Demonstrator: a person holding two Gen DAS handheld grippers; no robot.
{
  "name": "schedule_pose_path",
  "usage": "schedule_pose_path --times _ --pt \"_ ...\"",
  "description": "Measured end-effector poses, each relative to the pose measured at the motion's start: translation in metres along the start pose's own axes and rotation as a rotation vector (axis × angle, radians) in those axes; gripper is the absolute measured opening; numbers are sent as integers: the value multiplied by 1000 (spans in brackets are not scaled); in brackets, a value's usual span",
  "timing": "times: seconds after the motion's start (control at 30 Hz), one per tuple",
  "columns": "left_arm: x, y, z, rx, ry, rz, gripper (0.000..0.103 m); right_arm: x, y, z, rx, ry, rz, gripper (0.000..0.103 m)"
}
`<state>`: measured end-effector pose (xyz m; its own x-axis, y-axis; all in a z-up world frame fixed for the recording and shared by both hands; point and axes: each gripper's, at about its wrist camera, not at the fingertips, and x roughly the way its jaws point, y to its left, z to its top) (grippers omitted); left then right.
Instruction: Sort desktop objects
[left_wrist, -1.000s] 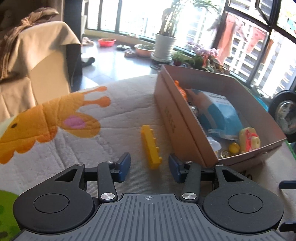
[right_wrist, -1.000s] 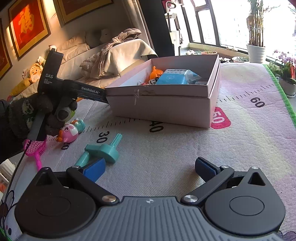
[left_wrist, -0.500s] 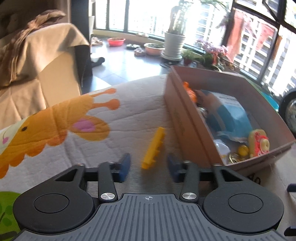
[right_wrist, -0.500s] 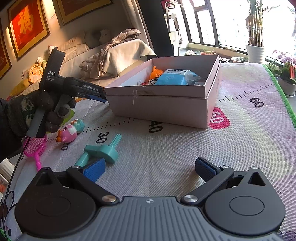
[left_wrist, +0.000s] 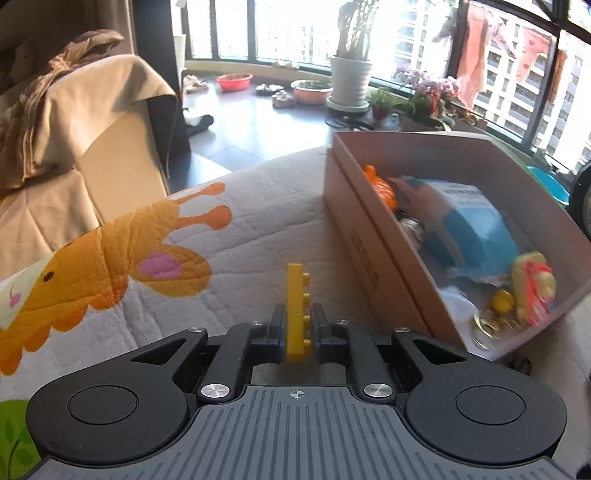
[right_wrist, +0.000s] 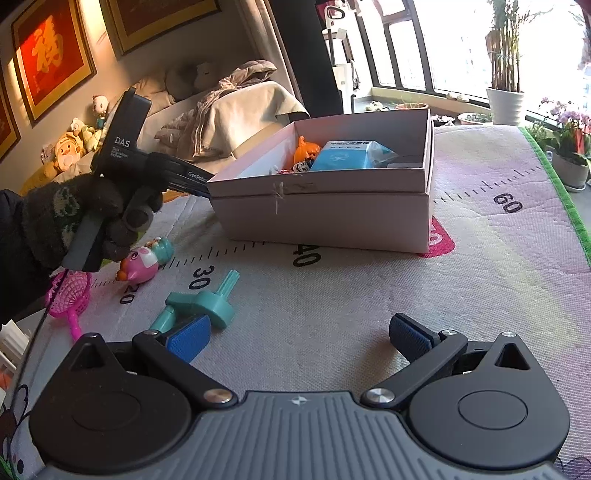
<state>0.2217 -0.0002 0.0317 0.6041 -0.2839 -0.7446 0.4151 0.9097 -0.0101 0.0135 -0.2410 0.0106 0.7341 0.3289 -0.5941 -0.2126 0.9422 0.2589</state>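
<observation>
Left tool (left_wrist: 297, 326), apart a second ago, now clamps the yellow brick (left_wrist: 296, 310), ready for the box (left_wrist: 373, 266) at two o'clock; right tool (right_wrist: 299, 338) stands apart, empty.

Black left gripper (left_wrist: 297, 325) with silver screws, right gripper (right_wrist: 299, 334) with blue ribbed pads, dark patterned knit glove (right_wrist: 70, 218), "DAS" lettering

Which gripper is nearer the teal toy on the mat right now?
Right. The right gripper hangs open with one pad beside the teal toy; the left gripper, shut on the yellow brick, is up by the box.
</observation>
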Motion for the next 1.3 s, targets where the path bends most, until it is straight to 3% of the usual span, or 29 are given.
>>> schedule_pose_path --times 0.17,0.27,0.4,0.5,0.63,0.7,0.77,0.83,1.0,1.13,1.3 --pt "-58 -9 -27 19 -58 -21 15 -4 -3 3 12 -12 -23 103" --pt "-101 -19 -52 16 -99 -48 15 -15 -14 17 39 -76 -86 103" --pt "-134 -49 -92 38 -93 -164 15 -24 -28 59 63 -148 -123 103" --pt "-133 -75 -120 68 -53 -206 17 -6 -37 96 88 -138 -121 103" --pt "-128 -94 -146 100 -53 -149 41 51 -45 136 81 -74 -203 102" --pt "-131 -91 -153 80 -70 -111 51 79 -43 149 31 -45 -251 98" --pt "-136 -82 -161 47 -96 -71 70 101 -39 156 -24 -20 -270 94" --pt "-140 -71 -167 0 -111 -53 80 110 -28 157 -78 -23 -291 91" --pt "-140 -54 -175 -77 -106 -62 83 129 15 151 -224 -28 -237 88" --pt "-143 -55 -178 -70 -103 -70 87 134 44 147 -254 -22 -119 86" --pt "-144 -64 -184 -12 -105 -57 90 93 57 136 -241 -88 -72 87"
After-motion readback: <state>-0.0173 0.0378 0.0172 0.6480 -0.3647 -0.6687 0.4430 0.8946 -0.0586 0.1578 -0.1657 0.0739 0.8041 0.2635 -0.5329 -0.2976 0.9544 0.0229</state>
